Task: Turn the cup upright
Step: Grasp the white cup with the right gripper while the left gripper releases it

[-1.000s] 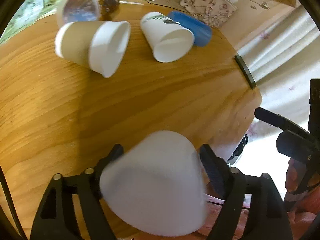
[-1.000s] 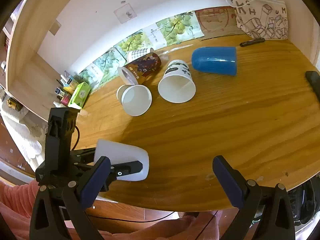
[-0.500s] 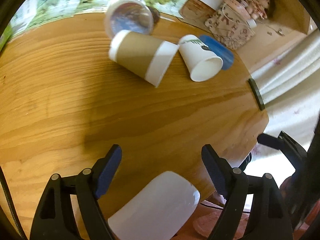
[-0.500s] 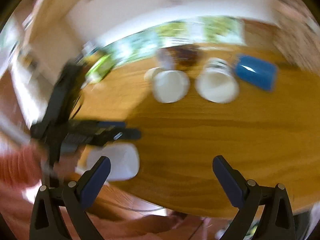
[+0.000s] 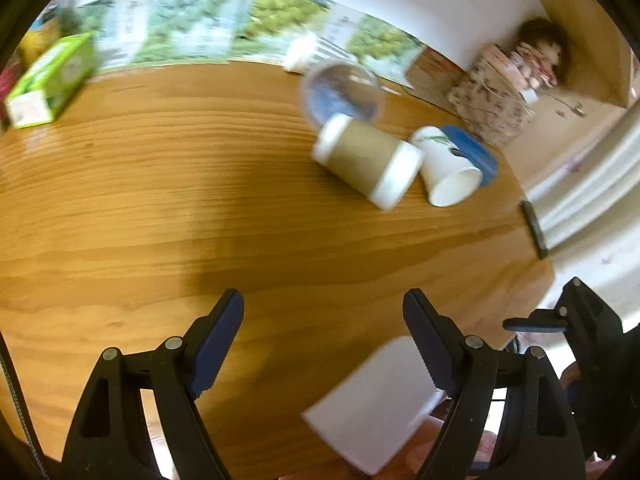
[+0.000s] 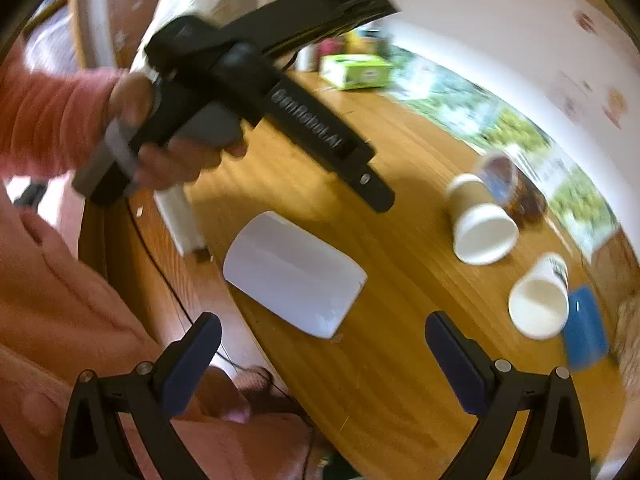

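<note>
While both grippers stand with their fingers spread wide and nothing between them, the white cup [image 6: 294, 274] lies on its side at the near edge of the wooden table [image 5: 168, 208], untouched by either tool. Seen from the right wrist, the right gripper [image 6: 320, 360] hangs over that near edge, and the cup sits just beyond its fingers, toward the left one. From the left wrist, the left gripper [image 5: 324, 340] hovers above the table with the same cup [image 5: 376, 404] low and to the right, partly behind its right finger [image 5: 430, 344]. The right-wrist view also shows the left gripper's black body [image 6: 256, 92] held in a hand [image 6: 168, 152] with a pink sleeve, above and to the left of the cup and clear of it.

Farther across the table, well apart from the white cup, a group of other cups lies tipped over close together. A brown-sleeved paper cup [image 5: 366, 160] lies with its open mouth toward the near right. Just right of it is a white paper cup [image 5: 448, 172] with a green print, and a blue cup [image 5: 472, 148] lies close behind that one. Behind the brown cup is a dark printed cup [image 5: 340, 92], blurred. At the far left a green box [image 5: 48, 80] stands near the wall.
</note>
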